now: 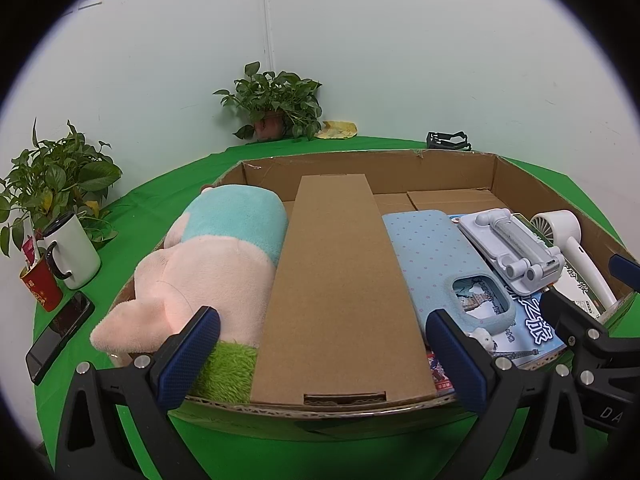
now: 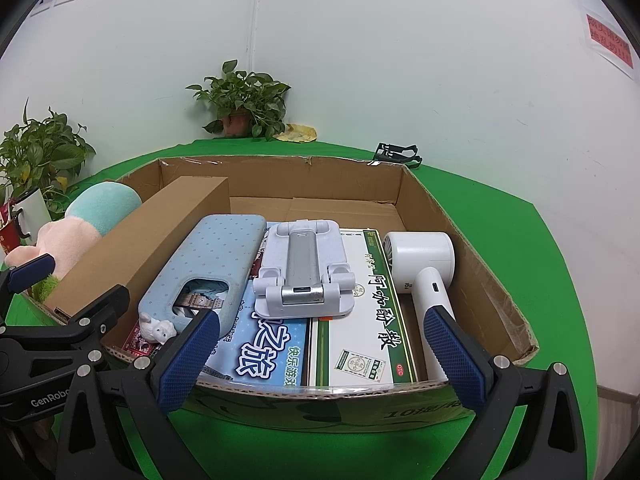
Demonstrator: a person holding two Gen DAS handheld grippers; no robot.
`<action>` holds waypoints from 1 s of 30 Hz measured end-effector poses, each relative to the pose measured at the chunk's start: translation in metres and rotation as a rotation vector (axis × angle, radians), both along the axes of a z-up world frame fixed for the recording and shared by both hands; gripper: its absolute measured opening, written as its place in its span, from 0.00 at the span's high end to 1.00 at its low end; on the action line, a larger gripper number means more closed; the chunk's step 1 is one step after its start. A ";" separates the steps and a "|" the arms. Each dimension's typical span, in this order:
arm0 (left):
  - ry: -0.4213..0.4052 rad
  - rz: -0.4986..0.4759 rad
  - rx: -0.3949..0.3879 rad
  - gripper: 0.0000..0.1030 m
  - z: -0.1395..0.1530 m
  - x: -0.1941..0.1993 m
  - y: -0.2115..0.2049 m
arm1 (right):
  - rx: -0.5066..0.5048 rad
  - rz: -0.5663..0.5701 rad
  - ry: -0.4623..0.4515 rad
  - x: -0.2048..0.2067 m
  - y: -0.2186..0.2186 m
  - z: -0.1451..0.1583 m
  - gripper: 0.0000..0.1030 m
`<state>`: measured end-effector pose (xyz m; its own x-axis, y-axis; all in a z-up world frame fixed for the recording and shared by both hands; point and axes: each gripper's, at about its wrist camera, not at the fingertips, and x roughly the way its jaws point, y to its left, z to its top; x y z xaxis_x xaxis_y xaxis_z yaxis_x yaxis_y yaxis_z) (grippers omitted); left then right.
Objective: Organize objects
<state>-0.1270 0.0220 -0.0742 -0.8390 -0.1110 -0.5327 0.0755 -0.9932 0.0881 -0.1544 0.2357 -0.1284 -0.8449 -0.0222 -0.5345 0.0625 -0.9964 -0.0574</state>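
Both empty, jaws wide: left hand-held gripper (image 1: 322, 354), right hand-held gripper (image 2: 320, 350), at near wall of cardboard box (image 2: 472, 264) on counter (image 2: 520, 240); risk: phone stand (image 2: 304, 276) sliding off stacked books if bumped; inside: one plush (image 1: 208, 264), one case (image 2: 208, 260), one fan (image 2: 424, 264)

An open cardboard box (image 1: 520, 184) sits on the green worktop (image 1: 168, 200). Inside, a pink and teal plush toy (image 1: 208, 264) lies left of a long brown carton (image 1: 340, 280); right of it lie a dotted blue phone case (image 1: 436, 256), a white folding stand (image 1: 512, 256) and a white handheld fan (image 1: 568, 240). The left hand-held gripper (image 1: 320, 360) hovers spread wide over the near rim. A white mug (image 1: 76, 252) and a dark phone (image 1: 60, 336) sit left of the box.
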 end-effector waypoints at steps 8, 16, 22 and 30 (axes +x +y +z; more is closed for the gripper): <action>-0.002 -0.004 0.002 0.01 0.000 -0.001 0.000 | 0.000 0.000 0.000 0.000 0.000 0.000 0.00; -0.002 -0.003 0.002 0.01 0.001 -0.001 0.000 | -0.001 0.001 0.000 0.000 0.000 0.000 0.00; -0.002 -0.003 0.001 0.01 0.001 -0.003 -0.001 | 0.000 0.001 0.000 0.000 0.001 0.000 0.00; -0.002 -0.004 0.002 0.01 0.002 -0.002 -0.001 | 0.000 0.002 0.000 0.000 0.001 0.000 0.00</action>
<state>-0.1292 0.0206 -0.0727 -0.8384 -0.1065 -0.5346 0.0715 -0.9937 0.0858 -0.1544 0.2363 -0.1281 -0.8449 -0.0238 -0.5343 0.0641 -0.9963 -0.0570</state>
